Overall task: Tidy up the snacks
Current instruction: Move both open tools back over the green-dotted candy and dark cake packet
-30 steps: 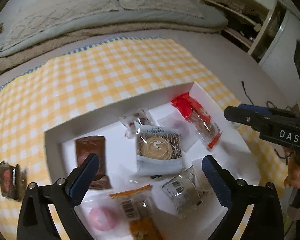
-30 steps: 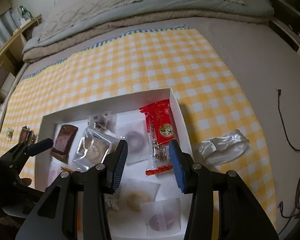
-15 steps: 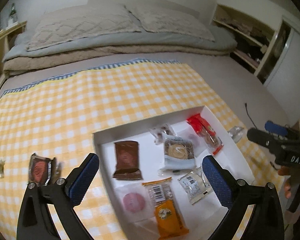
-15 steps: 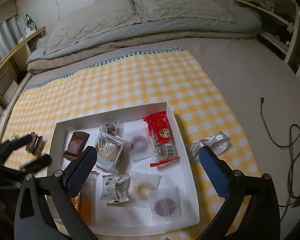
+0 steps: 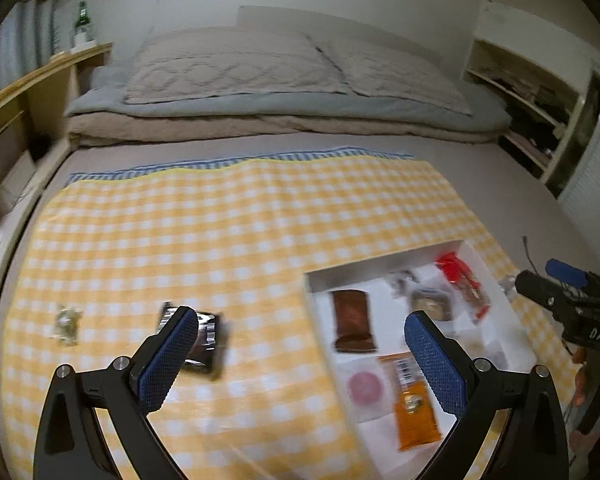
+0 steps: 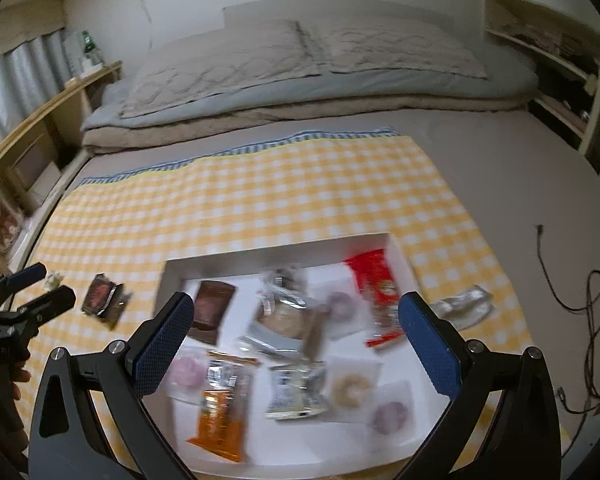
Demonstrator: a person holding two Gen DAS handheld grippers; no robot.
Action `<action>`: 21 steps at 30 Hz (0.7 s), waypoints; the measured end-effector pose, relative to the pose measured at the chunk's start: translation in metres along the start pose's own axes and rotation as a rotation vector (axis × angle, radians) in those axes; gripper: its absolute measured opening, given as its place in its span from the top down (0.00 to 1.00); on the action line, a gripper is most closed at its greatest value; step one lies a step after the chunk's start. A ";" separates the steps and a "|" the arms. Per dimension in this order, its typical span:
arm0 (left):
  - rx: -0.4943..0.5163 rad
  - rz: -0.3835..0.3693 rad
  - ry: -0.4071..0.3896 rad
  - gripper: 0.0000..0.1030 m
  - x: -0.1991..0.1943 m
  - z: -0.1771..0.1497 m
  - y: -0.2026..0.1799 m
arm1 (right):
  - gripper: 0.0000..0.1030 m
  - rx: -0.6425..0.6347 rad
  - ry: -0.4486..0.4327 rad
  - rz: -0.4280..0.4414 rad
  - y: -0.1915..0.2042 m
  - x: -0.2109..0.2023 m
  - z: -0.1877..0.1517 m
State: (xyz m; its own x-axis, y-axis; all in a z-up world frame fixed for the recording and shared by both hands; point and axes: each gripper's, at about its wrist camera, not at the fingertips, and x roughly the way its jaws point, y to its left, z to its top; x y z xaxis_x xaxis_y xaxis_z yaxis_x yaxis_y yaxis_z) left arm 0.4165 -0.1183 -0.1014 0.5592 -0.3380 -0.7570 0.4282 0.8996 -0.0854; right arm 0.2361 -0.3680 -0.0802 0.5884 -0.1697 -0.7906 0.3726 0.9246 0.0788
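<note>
Yellow checked cloth (image 6: 260,196) on floor, bed (image 6: 300,80) behind.

yellow checked cloth (image 6: 260,200) on floor, folded bedding (image 5: 284,92) behind — green bottle (image 5: 83,20) on wooden shelf (image 5: 32,84), black cable (image 6: 580,292)

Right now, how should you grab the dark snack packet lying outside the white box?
The dark snack packet lies flat on the yellow checked cloth, apart from the white box. I'd probably come straight down with the open left gripper and pinch across its two long edges near the middle, since nothing crowds it.
</note>
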 end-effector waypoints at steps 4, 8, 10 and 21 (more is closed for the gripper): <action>-0.053 0.031 -0.007 0.00 -0.016 -0.005 0.031 | 0.00 -0.041 0.009 0.031 0.032 0.009 0.000; -0.090 0.068 -0.020 0.00 -0.036 -0.010 0.062 | 0.00 -0.071 0.016 0.068 0.063 0.018 -0.001; -0.110 0.088 -0.023 0.00 -0.045 -0.014 0.078 | 0.00 -0.091 0.019 0.087 0.079 0.022 -0.002; -0.152 0.271 0.029 0.00 -0.054 -0.039 0.154 | 0.00 -0.180 0.066 0.189 0.165 0.059 -0.010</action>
State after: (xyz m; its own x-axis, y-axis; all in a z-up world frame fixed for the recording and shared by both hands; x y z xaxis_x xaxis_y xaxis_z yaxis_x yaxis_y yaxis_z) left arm 0.4247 0.0489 -0.0994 0.6168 -0.0739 -0.7837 0.1536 0.9877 0.0278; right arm 0.3251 -0.2218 -0.1201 0.5854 0.0285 -0.8102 0.1239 0.9845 0.1241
